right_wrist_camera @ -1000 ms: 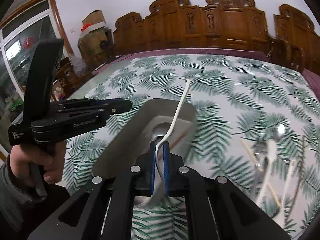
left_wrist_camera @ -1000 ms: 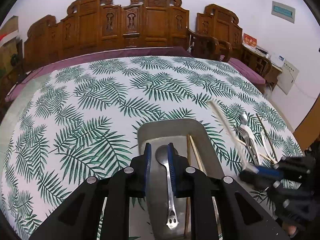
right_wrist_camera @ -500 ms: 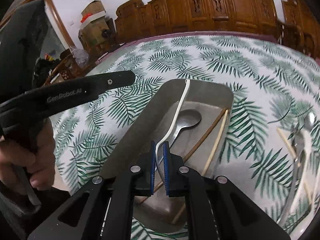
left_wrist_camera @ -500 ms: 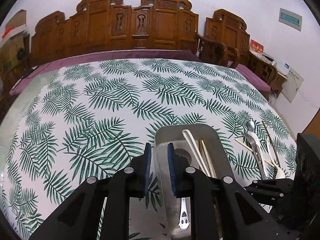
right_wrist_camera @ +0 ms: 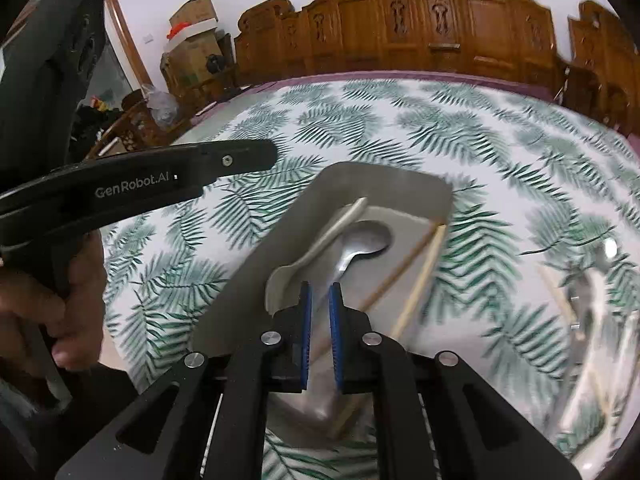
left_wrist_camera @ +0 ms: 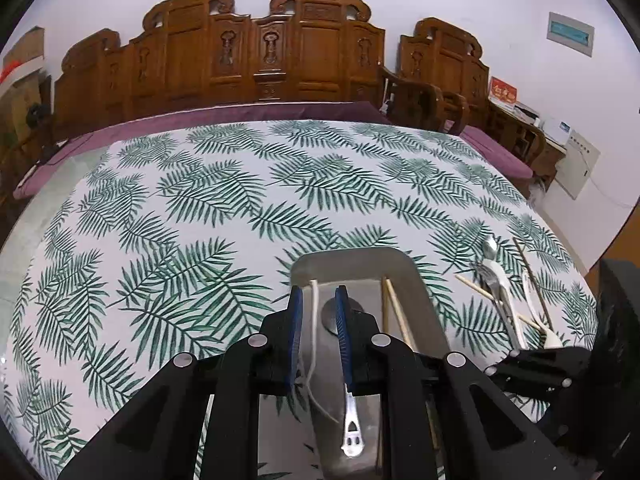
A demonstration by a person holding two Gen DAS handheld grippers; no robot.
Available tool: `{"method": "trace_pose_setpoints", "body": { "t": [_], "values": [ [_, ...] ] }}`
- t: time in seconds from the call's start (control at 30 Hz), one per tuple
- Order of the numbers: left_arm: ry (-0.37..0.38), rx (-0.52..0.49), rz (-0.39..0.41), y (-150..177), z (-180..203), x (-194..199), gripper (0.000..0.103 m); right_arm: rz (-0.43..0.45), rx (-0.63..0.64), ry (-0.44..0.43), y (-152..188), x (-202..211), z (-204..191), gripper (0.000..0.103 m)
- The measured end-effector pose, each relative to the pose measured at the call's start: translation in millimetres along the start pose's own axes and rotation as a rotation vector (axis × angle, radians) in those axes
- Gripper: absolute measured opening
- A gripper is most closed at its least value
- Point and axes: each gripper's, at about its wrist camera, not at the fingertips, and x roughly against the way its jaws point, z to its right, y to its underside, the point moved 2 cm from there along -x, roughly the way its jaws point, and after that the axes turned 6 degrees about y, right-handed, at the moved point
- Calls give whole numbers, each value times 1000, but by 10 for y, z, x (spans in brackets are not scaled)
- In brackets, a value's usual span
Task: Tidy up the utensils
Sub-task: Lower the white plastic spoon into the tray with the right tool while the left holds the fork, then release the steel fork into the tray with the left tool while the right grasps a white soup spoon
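A metal tray [left_wrist_camera: 424,288] [right_wrist_camera: 280,232] lies on the leaf-print table. In it lie a metal spoon [left_wrist_camera: 352,420] [right_wrist_camera: 360,248], a white plastic spoon [left_wrist_camera: 315,312] [right_wrist_camera: 320,240] and a pair of wooden chopsticks [left_wrist_camera: 394,312] [right_wrist_camera: 424,264]. My left gripper [left_wrist_camera: 318,304] is open and empty above the tray's near end. My right gripper [right_wrist_camera: 319,296] is open and empty just over the tray, beside the white spoon's bowl. Loose utensils [left_wrist_camera: 500,284] [right_wrist_camera: 588,292] lie on the table to the right of the tray.
The loose pile holds a metal spoon, a fork, white plastic spoons and chopsticks. Carved wooden chairs [left_wrist_camera: 272,52] stand behind the table. The left gripper's body [right_wrist_camera: 132,184] and the hand holding it fill the left of the right wrist view.
My right gripper has let go of the white plastic spoon, which now lies in the tray, and its jaws have opened. My left gripper has let go of the metal spoon.
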Motion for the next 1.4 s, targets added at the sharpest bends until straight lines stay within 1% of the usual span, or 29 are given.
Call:
{"method": "trace_pose_setpoints", "body": {
  "t": [0.17,0.4,0.53,0.57,0.63,0.67,0.7,0.73,0.77,0.83,1.07,1.1,1.13,1.17,1.2,1.3,1.4],
  "values": [
    [32,-19,9,3,158,36,15,40,11,70,-18,291,230,12],
    [72,-38,9,13,353,41,16,87,-26,176,-76,700,710,12],
    [94,-48,5,38,469,29,28,94,-44,251,-14,902,1036,12],
    [97,-51,4,40,490,26,29,92,-52,269,7,942,1121,12],
    [110,-58,-1,55,561,12,41,85,-75,312,59,1025,1329,12],
    [115,-61,-1,59,591,9,45,81,-80,328,83,1046,1390,12],
    [117,-63,-1,60,616,6,52,73,-89,350,120,1077,1493,12],
    [119,-67,-2,63,643,1,56,66,-95,359,153,1086,1557,12],
    [122,-73,-4,67,681,-7,57,55,-101,370,184,1096,1626,12],
    [124,-76,-6,74,728,-24,66,28,-104,386,248,1087,1727,12],
    [156,-102,-35,164,979,-136,67,-94,-114,383,564,767,1854,12],
    [160,-110,-41,179,1021,-152,67,-107,-124,389,611,705,1881,15],
    [169,-116,-48,194,1065,-162,67,-114,-133,403,649,654,1908,24],
    [179,-123,-52,211,1109,-163,67,-120,-139,414,673,619,1917,29],
    [185,-128,-54,225,1154,-161,67,-135,-150,421,712,575,1948,29],
    [196,-144,-55,256,1285,-147,67,-166,-190,391,790,511,2015,29],
    [198,-159,-60,299,1384,-155,67,-204,-190,379,848,425,2025,29]
  ]
}}
